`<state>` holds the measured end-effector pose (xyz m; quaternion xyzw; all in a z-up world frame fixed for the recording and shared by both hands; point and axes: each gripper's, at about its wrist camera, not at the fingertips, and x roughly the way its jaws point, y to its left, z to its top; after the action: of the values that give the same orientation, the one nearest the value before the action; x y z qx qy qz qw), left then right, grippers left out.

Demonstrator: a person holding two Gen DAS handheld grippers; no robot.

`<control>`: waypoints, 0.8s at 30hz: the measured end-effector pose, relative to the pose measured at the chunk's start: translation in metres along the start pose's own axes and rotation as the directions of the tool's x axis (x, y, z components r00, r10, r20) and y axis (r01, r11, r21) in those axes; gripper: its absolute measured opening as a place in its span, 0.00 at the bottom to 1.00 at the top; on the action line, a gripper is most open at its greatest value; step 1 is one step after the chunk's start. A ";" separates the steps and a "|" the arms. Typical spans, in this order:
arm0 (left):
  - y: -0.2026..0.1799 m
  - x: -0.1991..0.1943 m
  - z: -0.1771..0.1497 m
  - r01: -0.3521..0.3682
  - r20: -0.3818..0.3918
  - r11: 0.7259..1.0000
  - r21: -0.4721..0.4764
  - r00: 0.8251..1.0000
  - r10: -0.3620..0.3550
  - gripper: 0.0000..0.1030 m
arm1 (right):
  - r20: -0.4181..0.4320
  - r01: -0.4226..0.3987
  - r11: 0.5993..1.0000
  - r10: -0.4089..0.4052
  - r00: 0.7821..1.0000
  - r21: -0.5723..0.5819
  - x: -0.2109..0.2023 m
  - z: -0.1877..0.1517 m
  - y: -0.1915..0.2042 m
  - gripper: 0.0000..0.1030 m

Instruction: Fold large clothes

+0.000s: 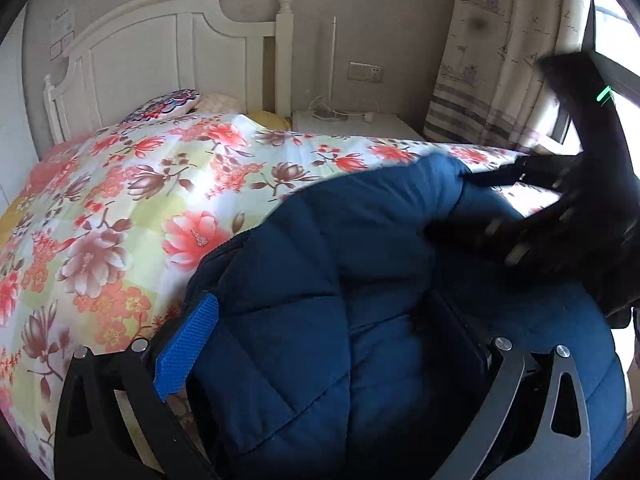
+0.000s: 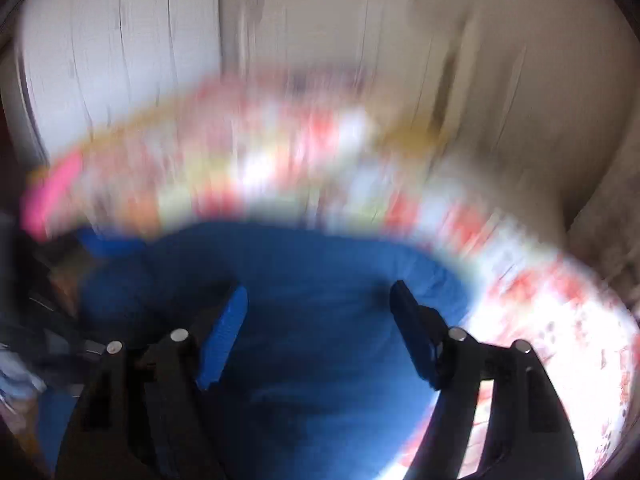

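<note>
White painted wood forms the arched headboard (image 1: 160, 48) seen at the far left end of the bed, with a small patterned pillow (image 1: 166, 105) laid below it. A floral quilt in pink, coral and pale green (image 1: 120, 200) is spread over the mattress. Further right, a white bedside table (image 1: 356, 124) is set against the wall, and a cream curtain printed with ships (image 1: 508, 52) is hung beside the window. The dark blue quilted padded jacket (image 1: 320, 280) is bunched on the near right part of the quilt. The left gripper (image 1: 320, 344) is seen with its jaws set wide, a thick fold of the jacket filling the gap; whether its pads press the cloth cannot be told. At the far right the black right gripper (image 1: 532, 200) is blurred above the jacket's sleeve. In the right wrist view, heavily smeared, the right gripper's jaws are spread wide over the jacket (image 2: 320, 300), nothing being clamped.
</note>
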<state>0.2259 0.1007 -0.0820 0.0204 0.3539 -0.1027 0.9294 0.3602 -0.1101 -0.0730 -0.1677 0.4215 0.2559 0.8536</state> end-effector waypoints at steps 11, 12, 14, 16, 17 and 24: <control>0.005 0.006 -0.002 0.013 -0.031 1.000 -0.019 0.999 -0.014 0.96 | -0.098 -0.019 0.999 0.023 0.995 0.050 0.010 0.034 -0.004 0.84; 0.005 0.006 -0.002 0.012 -0.029 1.000 -0.019 1.000 -0.013 0.96 | -0.060 -0.031 0.997 0.036 0.998 0.072 0.003 0.043 -0.006 0.84; 0.004 0.006 -0.002 0.013 -0.030 1.000 -0.018 0.999 -0.013 0.96 | -0.083 -0.055 0.995 0.062 0.995 0.084 0.015 0.050 -0.006 0.84; 0.004 0.006 -0.002 0.005 -0.031 1.000 -0.016 1.000 -0.005 0.96 | -0.197 0.011 1.000 -0.009 0.980 0.006 0.053 0.038 0.005 0.95; 0.004 0.007 -0.002 -0.009 -0.039 1.000 -0.017 0.999 0.009 0.96 | -0.193 0.012 1.000 -0.006 0.981 0.027 0.060 0.036 0.003 0.96; -0.002 -0.041 -0.003 -0.128 -0.012 0.992 0.020 0.992 0.128 0.96 | -0.166 0.034 0.999 -0.030 0.986 0.022 0.061 0.033 0.005 0.96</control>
<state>0.1935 0.1064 -0.0570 0.0529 0.3571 -0.0460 0.9314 0.4095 -0.0719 -0.1034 -0.1845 0.4914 0.2224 0.8216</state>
